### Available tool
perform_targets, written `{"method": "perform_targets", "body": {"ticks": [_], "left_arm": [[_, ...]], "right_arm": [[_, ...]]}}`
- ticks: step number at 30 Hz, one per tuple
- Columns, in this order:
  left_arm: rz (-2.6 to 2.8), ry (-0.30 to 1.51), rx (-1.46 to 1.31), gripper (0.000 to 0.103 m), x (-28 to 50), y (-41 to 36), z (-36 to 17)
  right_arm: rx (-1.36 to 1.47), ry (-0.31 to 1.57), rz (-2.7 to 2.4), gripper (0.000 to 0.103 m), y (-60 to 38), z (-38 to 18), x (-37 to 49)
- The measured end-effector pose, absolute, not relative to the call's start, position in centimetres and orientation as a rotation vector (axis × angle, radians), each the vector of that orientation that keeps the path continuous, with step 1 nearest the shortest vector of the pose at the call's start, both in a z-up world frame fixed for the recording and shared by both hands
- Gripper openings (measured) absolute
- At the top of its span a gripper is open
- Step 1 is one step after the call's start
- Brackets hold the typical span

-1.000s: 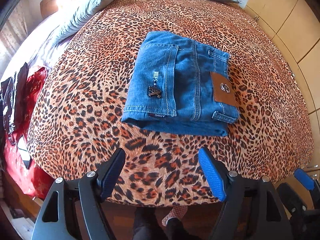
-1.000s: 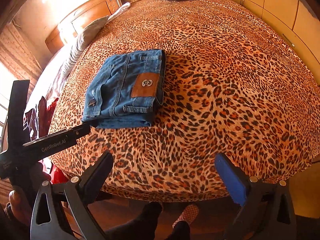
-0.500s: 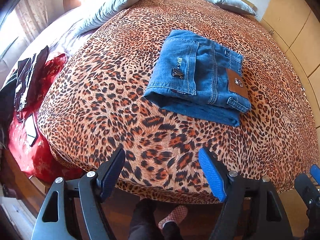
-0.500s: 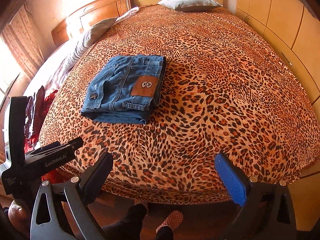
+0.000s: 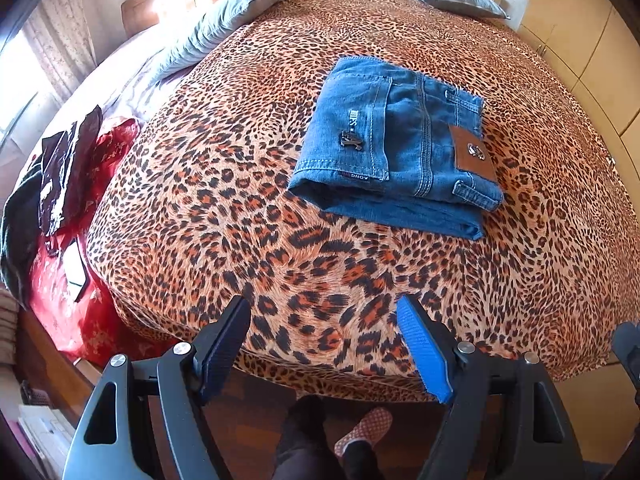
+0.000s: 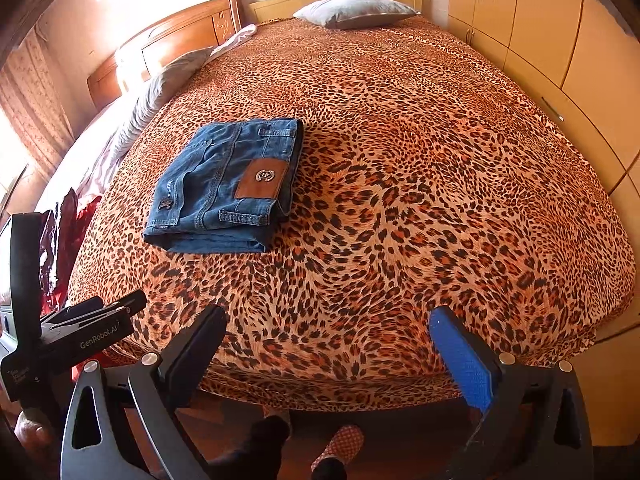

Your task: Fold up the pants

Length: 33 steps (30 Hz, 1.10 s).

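Blue denim pants (image 5: 396, 148), folded into compact rectangle, brown leather patch up, flat on leopard bedspread (image 5: 240, 208), nr foot end.

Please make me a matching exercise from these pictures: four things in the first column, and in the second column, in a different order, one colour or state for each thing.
Column 1
1. pants
2. bedspread
3. pillow
4. left tongs

Column 2
A. grey, at the head of the bed
B. open, holding nothing
C. blue denim, folded into a compact stack
D. leopard print, spread over the bed

Right pairs: 1-C, 2-D, 3-A, 4-B
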<state>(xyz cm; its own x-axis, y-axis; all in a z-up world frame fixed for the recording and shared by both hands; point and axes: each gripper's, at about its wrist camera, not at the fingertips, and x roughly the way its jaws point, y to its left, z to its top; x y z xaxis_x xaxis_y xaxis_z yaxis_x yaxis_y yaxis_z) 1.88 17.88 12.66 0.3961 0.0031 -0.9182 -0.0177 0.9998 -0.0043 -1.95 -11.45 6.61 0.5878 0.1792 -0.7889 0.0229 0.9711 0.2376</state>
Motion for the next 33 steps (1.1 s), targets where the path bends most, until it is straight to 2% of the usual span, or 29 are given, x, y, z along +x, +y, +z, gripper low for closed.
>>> {"method": "perform_targets", "body": {"ticks": [7, 23, 26, 33], "left_arm": [[0.024, 1.094, 0.009, 0.076, 0.1, 17.2, 14.0], [0.008, 1.063, 0.021, 0.076, -0.6, 17.4, 15.3], [0.002, 1.051, 0.015, 0.083, -0.8, 17.5, 15.6], [0.005, 1.063, 0.013, 0.084, -0.9, 17.7, 15.5]], "right_arm": [[0.223, 0.933, 0.096, 0.102, -11.3, 6.9, -2.3], [0.208, 0.916, 0.088, 0.102, -11.0, 7.5, -2.6], [0.207, 0.913, 0.086, 0.102, -10.9, 7.7, -2.7], [0.202, 0.903, 0.081, 0.102, -10.9, 8.0, -2.9]]}}
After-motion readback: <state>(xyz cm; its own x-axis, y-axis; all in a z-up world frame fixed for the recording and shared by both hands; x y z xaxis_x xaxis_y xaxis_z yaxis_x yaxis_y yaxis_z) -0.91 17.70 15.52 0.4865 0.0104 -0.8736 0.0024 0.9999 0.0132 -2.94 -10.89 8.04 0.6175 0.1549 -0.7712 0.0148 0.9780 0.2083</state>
